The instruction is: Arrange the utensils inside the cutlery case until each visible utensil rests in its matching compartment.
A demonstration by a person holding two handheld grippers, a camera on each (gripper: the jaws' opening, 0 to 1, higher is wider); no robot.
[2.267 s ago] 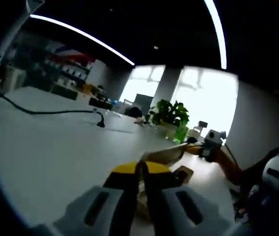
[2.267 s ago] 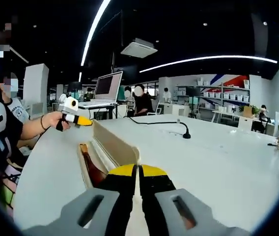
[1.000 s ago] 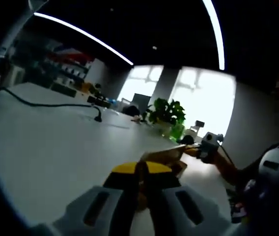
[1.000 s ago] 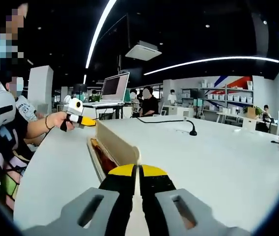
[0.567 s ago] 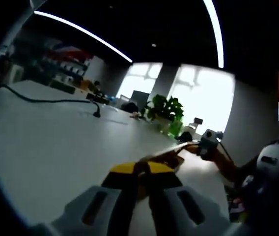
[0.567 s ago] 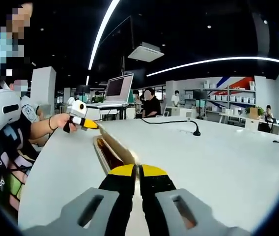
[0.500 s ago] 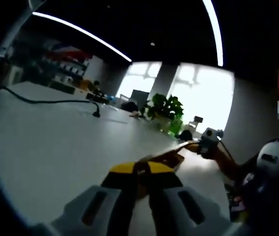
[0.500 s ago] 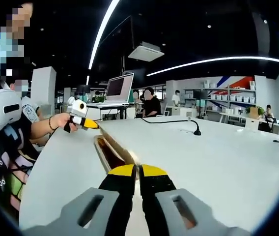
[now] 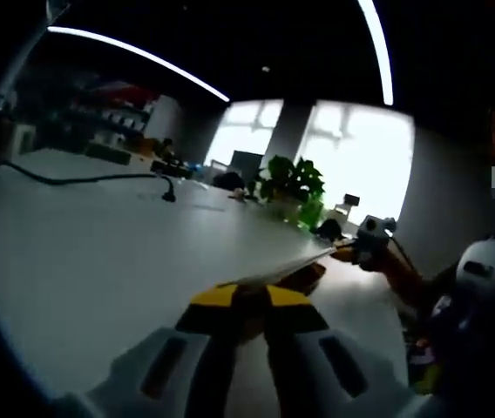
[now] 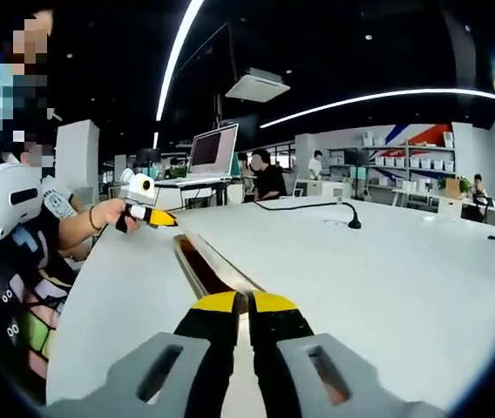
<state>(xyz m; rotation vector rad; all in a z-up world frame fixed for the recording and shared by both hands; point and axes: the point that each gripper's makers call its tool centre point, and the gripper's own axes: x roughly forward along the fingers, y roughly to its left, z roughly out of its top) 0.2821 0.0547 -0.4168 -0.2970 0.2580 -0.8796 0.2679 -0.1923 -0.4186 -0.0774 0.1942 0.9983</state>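
cutlery case [image 10: 208, 268]: long, shallow, brown inside | both claws pinching its ends

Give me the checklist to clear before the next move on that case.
1. Right tool grip: ok. Its jaws are shut on the near end of the cutlery case.
2. Left tool grip: ok. Its yellow tip meets the far end of the case.
3. Case flat on the table: cannot tell. It lies low along the white top, seen almost edge-on.
4. Utensils in matching compartments: cannot tell. Just a dark brown strip of the inside shows.
5. Space beside the case: ok. The black cable lies well away from it.
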